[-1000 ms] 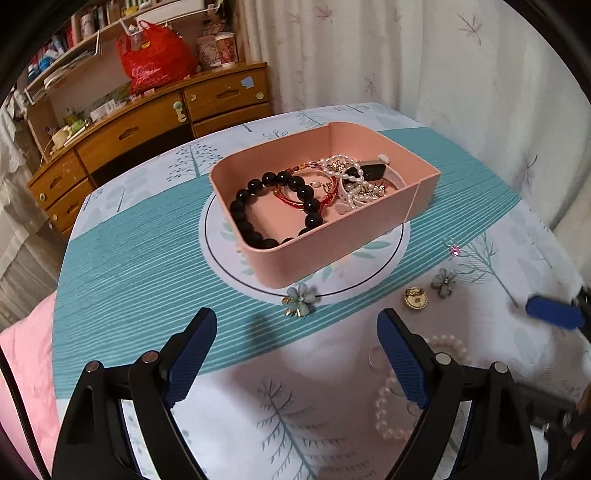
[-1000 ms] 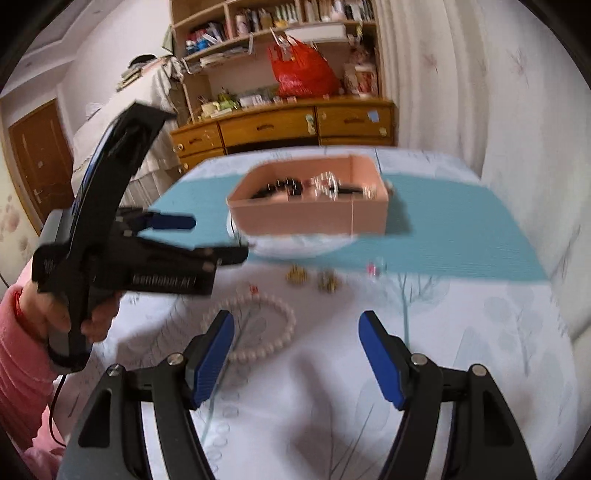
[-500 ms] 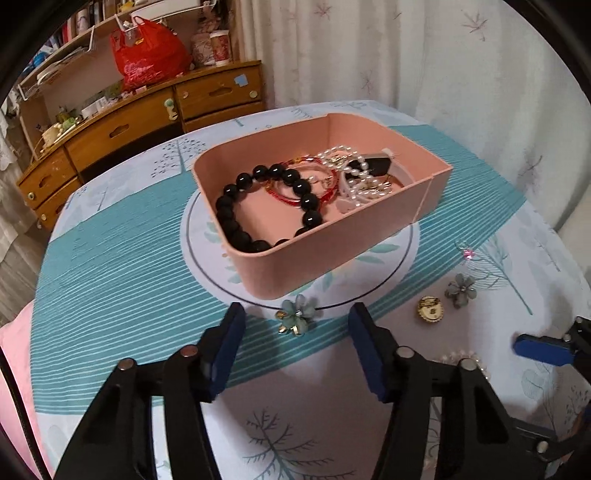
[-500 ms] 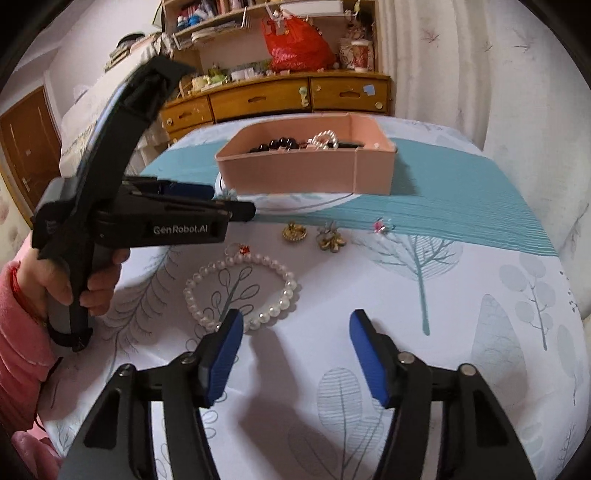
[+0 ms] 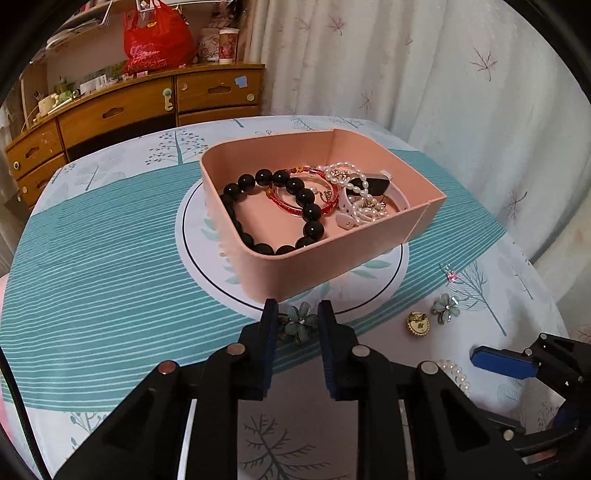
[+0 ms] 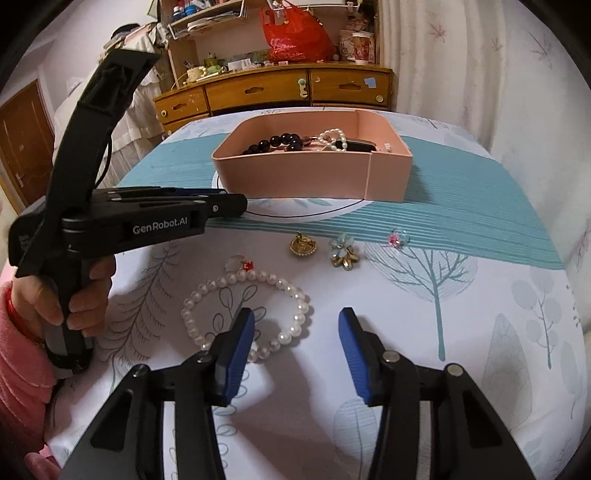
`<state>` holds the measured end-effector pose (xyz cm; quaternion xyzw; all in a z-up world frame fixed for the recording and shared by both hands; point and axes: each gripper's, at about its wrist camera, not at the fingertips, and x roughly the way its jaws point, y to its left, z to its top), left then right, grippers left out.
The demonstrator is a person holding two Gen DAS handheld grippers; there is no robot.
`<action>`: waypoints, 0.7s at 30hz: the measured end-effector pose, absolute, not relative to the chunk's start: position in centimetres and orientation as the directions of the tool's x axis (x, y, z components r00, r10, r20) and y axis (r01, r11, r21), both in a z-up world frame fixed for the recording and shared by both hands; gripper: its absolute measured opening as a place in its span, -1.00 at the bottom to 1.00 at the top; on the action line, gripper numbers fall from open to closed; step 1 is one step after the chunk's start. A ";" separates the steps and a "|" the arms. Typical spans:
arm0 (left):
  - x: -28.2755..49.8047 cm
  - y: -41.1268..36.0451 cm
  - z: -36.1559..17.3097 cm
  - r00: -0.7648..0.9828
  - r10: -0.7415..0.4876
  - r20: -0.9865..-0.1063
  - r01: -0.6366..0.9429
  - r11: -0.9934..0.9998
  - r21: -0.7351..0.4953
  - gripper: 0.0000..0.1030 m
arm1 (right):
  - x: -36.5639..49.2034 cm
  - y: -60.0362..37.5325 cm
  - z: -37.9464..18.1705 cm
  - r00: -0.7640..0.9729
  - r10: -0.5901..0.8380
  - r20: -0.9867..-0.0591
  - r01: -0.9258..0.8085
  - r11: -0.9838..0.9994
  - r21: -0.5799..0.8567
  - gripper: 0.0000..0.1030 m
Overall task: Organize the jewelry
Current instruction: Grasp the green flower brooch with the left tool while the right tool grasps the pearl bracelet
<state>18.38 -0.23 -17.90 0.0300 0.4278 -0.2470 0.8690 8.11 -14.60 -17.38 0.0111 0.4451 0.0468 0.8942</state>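
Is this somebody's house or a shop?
Most likely a room in somebody's house. There is a wooden dresser with cluttered shelves and a red bag on top, leaf-print curtains, and a table under a tree-pattern cloth.

Each camera rides a hand-held gripper and looks steeply down over the counter [image 5: 110, 266]. The left view sits close before the pink box [image 5: 332, 258]; the right view stands farther back, beside it. Both share the box [image 6: 314, 177] and dresser [image 6: 258, 92].
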 end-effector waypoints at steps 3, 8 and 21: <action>18.4 -0.2 -17.9 0.511 -0.406 -0.758 0.454 0.876 -0.163 -0.62 | 8.5 -13.9 -17.4 0.593 0.032 -0.805 -0.063 0.998 -0.006 -0.34; 18.1 0.4 -18.0 0.508 -0.419 -0.752 0.444 0.876 -0.189 -0.64 | 8.6 -13.2 -17.4 0.592 0.047 -0.804 -0.100 0.995 -0.016 -0.85; 17.4 0.2 -17.6 0.489 -0.407 -0.772 0.435 0.880 -0.189 -0.66 | 8.2 -15.2 -16.6 0.524 0.137 -0.841 -0.088 0.990 0.107 -0.86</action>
